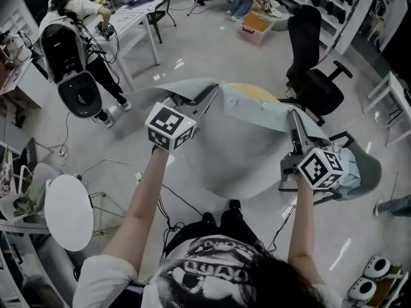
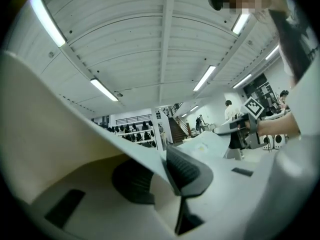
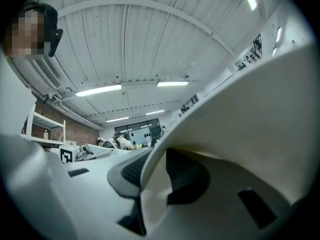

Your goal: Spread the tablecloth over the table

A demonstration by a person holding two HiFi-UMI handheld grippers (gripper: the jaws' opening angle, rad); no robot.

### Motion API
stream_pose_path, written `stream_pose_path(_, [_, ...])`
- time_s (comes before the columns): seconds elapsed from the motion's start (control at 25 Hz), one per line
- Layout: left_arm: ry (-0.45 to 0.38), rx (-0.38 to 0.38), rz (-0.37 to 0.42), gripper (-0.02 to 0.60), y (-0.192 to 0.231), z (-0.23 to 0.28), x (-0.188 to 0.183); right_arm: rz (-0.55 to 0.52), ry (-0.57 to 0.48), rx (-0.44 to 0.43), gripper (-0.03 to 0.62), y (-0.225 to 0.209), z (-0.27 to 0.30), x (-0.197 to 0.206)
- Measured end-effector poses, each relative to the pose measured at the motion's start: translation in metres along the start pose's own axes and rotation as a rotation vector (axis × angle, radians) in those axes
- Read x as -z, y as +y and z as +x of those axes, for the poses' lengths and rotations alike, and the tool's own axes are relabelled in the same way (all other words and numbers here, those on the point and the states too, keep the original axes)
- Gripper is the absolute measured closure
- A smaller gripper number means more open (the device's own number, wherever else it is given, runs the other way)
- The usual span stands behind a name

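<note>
The room is a workshop with a glossy pale floor (image 1: 192,50). At the left a small round side table (image 1: 67,210) stands beside me, a long desk (image 1: 138,11) lies at the far left, and a black office chair (image 1: 314,76) stands at the far right. Overhead, both gripper views show a ribbed white ceiling (image 2: 165,44) with strip lights.

My left tongs (image 1: 209,96) are clamped on the tablecloth (image 1: 250,146): its pale edge runs between the dark pads (image 2: 187,171) and they pinch it. My right tongs (image 1: 294,117) pinch the same edge farther along, with the fold caught between their pads (image 3: 127,174).

The round table (image 1: 253,92) is almost wholly covered. Only a yellowish sliver of its top shows at the far edge, above the raised cloth. A bunch of cloth (image 1: 347,165) sits beside my right cube, and I cannot tell how it is folded. Cloth fills the lower part of both gripper views.

The tablecloth hangs in the air over the table, stretched between the two grips. Its held edge runs from upper left to lower right in the head view, and the sheet falls from that edge toward me.
</note>
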State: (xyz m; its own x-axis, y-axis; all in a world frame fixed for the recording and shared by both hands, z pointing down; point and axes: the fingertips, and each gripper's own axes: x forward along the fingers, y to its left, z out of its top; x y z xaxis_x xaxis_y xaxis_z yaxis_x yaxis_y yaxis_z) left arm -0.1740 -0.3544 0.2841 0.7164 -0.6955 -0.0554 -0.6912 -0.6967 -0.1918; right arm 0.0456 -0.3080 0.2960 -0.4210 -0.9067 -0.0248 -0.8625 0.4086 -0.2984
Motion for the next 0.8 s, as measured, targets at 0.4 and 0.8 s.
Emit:
stream_pose_path(0.4, [-0.046, -0.023, 0.122, 0.508, 0.061, 0.091, -0.034, -0.011, -0.050, -0.039, 0.519, -0.040, 0.082, -0.069])
stream_pose_path(0.8, [-0.051, -0.066, 0.155, 0.506, 0.134, 0.186, -0.061, -0.031, -0.026, -0.120, 0.519, -0.094, 0.189, -0.132])
